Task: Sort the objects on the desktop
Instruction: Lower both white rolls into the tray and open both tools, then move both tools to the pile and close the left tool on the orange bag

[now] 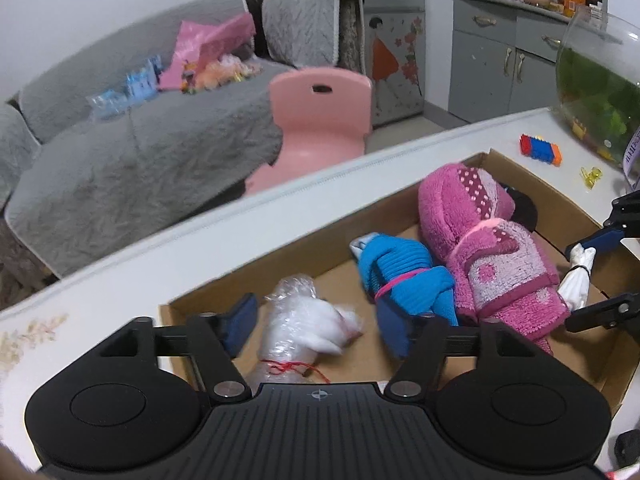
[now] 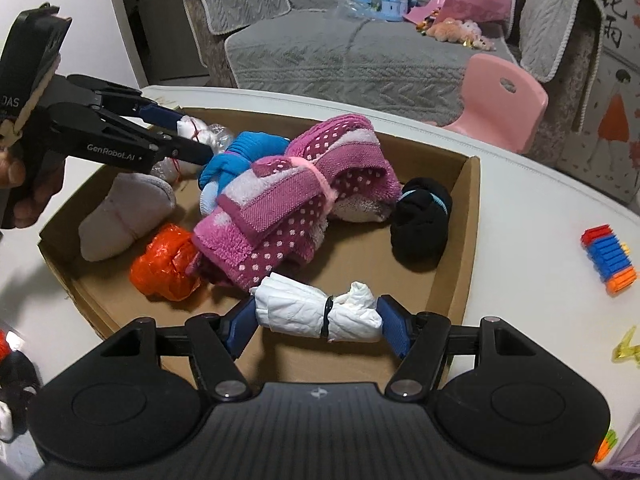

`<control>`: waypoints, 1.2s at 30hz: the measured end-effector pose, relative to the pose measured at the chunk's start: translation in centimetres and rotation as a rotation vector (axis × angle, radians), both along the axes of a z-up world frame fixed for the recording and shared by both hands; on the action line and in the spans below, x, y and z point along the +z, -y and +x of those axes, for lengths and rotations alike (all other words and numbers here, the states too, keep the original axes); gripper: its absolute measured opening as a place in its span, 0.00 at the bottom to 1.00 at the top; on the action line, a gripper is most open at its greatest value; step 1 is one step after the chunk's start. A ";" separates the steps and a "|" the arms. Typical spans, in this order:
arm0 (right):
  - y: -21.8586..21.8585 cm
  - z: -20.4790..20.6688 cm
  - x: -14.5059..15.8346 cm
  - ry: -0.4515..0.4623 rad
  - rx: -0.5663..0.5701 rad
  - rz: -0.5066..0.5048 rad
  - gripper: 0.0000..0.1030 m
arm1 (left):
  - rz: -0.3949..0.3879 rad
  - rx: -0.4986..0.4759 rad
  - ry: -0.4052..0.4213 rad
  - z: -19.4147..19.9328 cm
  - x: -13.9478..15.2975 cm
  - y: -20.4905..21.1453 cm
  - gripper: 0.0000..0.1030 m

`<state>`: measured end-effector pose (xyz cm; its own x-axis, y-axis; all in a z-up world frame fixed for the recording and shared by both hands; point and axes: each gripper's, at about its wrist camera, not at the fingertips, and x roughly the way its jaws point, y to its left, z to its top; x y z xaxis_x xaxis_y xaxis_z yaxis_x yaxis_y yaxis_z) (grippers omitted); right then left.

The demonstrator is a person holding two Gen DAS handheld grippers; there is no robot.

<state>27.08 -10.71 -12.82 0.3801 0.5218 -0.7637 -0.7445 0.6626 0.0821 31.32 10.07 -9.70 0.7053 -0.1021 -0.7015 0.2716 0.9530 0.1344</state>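
Both grippers sit over the cardboard box (image 2: 460, 240): your right gripper (image 2: 318, 322) clamps the white bundle (image 2: 316, 312); lower it before releasing. Left gripper (image 1: 316, 328) straddles the clear plastic bag (image 1: 308, 320), jaws apart.

Cardboard box (image 2: 460, 240) open-topped, shallow, on white tabletop (image 2: 540, 200). Inside: pink polka-dot towel bundle (image 2: 288, 200) tied with pink band, lying across middle; blue cloth roll (image 2: 236, 160) touching its far side (pink tie seen in left view); black sock roll (image 2: 420, 228) at right wall; orange plastic bag wad (image 2: 168, 260) against towel; white sock (image 2: 120, 216) near left wall; clear plastic bag (image 1: 304, 328) with red string. White tissue bundle (image 2: 316, 312), black band at middle, lies crosswise at near edge.
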 end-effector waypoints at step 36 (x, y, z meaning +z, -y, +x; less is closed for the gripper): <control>6.3 -18.7 0.8 0.059 -0.175 0.272 0.99 | -0.075 0.021 -0.017 -30.5 -1.5 -2.2 0.91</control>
